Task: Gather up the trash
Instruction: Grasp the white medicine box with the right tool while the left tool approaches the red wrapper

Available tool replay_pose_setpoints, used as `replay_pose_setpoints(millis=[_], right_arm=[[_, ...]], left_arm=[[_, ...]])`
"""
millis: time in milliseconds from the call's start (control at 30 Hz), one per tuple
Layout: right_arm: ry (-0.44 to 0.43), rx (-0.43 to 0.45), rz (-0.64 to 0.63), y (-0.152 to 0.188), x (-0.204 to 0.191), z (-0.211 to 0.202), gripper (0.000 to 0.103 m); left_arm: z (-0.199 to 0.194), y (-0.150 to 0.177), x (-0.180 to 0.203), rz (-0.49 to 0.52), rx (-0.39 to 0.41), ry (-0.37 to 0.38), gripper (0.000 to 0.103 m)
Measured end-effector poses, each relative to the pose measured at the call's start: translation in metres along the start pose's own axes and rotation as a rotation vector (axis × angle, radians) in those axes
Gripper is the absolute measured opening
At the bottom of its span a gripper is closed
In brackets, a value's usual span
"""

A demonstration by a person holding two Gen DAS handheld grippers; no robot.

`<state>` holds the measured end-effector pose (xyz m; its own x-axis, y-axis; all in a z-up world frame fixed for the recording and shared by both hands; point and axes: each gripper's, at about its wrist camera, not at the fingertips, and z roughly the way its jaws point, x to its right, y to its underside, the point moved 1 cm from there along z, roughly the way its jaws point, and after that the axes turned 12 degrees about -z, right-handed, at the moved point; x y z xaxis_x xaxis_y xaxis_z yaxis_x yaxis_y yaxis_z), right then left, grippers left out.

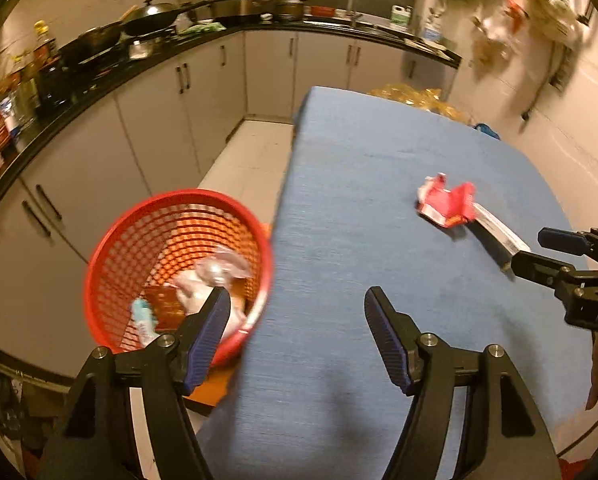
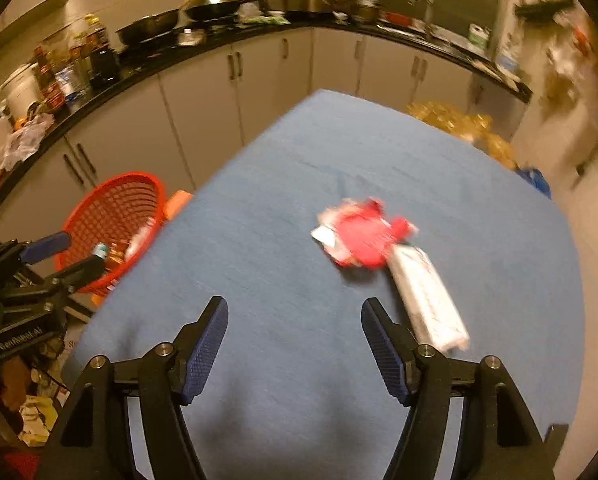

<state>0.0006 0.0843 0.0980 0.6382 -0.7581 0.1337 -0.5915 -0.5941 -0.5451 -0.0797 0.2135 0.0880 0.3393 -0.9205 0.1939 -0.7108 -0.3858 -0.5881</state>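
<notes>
Trash left on the blue table (image 2: 283, 208) is a crumpled red wrapper (image 2: 365, 240) touching a flat white packet (image 2: 429, 300). You should find both light and crushable; pinch the wrapper's raised folds, the packet across its narrow width. Your right gripper (image 2: 295, 332) and left gripper (image 1: 299, 320) both gape, holding nothing. Motion blur hides all print, and the red basket's (image 1: 139, 220) contents blend together.

Left gripper (image 1: 297, 338) spread wide, holding nothing, right gripper (image 2: 295, 346) likewise spread, unladen
</notes>
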Motion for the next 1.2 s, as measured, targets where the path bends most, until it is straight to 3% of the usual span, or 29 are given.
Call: replay_pose_setpoints(millis=[200,433,667,900,1067,1133,1200], right_arm=[[-0.045,-0.045,0.103,0.039,0.056,-0.006,0.073],[-0.020,-0.061,0.158,0.057,0.091,-0.008,0.073],[-0.041,-0.069,0.138,0.050,0.117,0.015,0.073],[-0.142,-0.086,0.089,0.028,0.136,0.063,0.073],[-0.179,-0.137,0.082,0.030,0.137,0.092,0.073],[-0.183,-0.159,0.093,0.033,0.135,0.098,0.061],[-0.167,-0.160,0.100,0.036,0.131,0.095,0.059]], left_arm=[[0.001,0.011,0.022,0.024,-0.022,0.012,0.069],[-0.004,0.021,0.037,0.036,-0.034,0.009,0.069],[-0.014,0.030,0.044,0.056,-0.033,-0.016,0.069],[-0.027,0.036,0.037,0.063,-0.032,-0.059,0.069],[-0.031,0.036,0.034,0.065,-0.036,-0.074,0.069],[-0.031,0.033,0.036,0.068,-0.038,-0.067,0.069],[-0.029,0.030,0.040,0.075,-0.043,-0.056,0.069]])
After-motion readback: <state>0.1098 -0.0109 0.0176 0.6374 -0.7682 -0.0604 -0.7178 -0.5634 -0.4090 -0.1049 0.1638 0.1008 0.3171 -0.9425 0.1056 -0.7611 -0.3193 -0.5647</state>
